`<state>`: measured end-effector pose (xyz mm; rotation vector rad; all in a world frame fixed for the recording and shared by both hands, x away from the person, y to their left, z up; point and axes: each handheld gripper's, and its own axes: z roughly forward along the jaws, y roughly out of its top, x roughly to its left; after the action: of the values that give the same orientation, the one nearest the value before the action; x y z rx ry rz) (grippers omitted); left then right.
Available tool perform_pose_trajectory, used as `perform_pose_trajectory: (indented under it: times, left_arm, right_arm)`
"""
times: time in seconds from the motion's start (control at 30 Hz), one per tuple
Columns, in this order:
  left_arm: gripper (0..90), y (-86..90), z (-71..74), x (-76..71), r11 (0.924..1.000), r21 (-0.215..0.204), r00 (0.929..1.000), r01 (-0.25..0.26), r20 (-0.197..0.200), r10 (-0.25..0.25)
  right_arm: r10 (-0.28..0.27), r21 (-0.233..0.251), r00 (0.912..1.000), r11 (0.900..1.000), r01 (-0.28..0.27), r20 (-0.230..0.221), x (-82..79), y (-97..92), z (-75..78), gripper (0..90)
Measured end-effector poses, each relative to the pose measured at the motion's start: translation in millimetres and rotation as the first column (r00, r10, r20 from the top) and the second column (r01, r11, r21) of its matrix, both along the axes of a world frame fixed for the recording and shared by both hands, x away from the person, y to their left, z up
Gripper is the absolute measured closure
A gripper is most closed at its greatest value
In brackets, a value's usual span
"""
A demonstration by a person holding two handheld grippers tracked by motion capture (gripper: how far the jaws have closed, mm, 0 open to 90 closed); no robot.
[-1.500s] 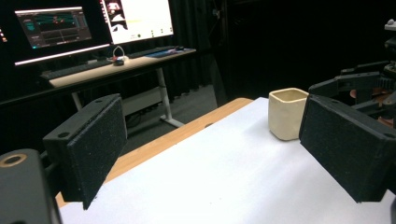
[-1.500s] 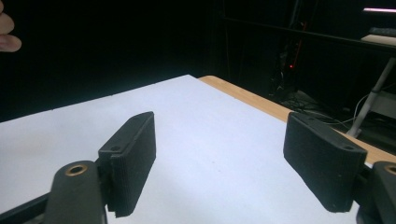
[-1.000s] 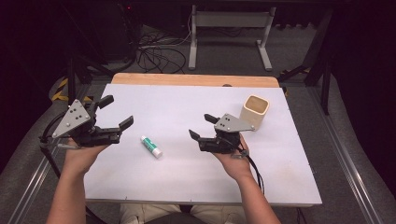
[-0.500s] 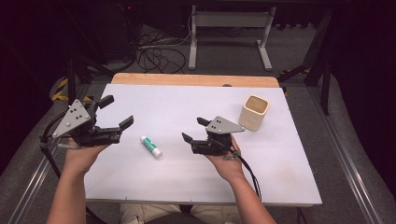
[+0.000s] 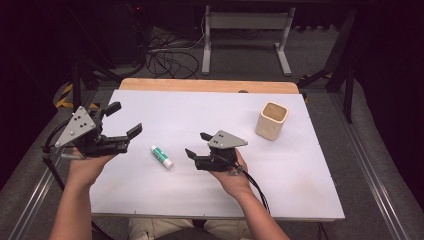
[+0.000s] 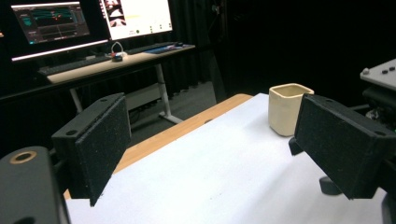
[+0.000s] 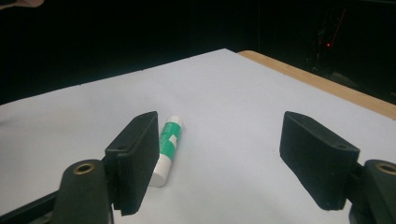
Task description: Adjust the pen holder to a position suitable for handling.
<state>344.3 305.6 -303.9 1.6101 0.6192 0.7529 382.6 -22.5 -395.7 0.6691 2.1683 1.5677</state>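
A green and white glue stick (image 5: pixel 162 156) (image 7: pixel 168 142) lies flat on the white table top (image 5: pixel 200 110), left of centre. My right gripper (image 5: pixel 197 144) (image 7: pixel 224 158) hovers just right of it, pointing at it. It is open and its jaws have just been closing a little with nothing between them; the stick lies beyond the left jaw. My left gripper (image 5: pixel 125 119) (image 6: pixel 215 154) is held open over the table's left edge, empty, facing across the table. A cream square cup (image 5: pixel 272 120) (image 6: pixel 288 108) stands upright at the far right.
A wooden strip (image 5: pixel 200 85) borders the table's far edge. Beyond it are a metal desk frame (image 5: pixel 245 30) and cables on the floor (image 5: pixel 160 50). In the left gripper view, monitors (image 6: pixel 51 23) stand on a desk in the background.
My right gripper has moved left and slightly down, away from the cup and toward the glue stick. The left gripper, the stick and the cup have stayed put.
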Motion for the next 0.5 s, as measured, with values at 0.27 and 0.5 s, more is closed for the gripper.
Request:
perform_pose_trajectory:
  times: [0.27, 0.5]
  left_arm:
    - [11.6, -0.5, -0.8, 0.7, 1.0, 0.002, 1.0, -0.001, -0.002, 0.001]
    - [11.7, 0.3, -2.0, 1.7, 1.0, -0.001, 0.9999, -0.009, -0.005, 0.009]
  right_arm:
    - [0.015, -0.028, 0.9995, 0.9995, -0.016, -0.028, -1.8, 18.6, -13.6, 29.9]
    - [0.027, -0.025, 0.9986, 0.9993, -0.028, -0.047, -2.9, 26.4, -19.0, 30.9]
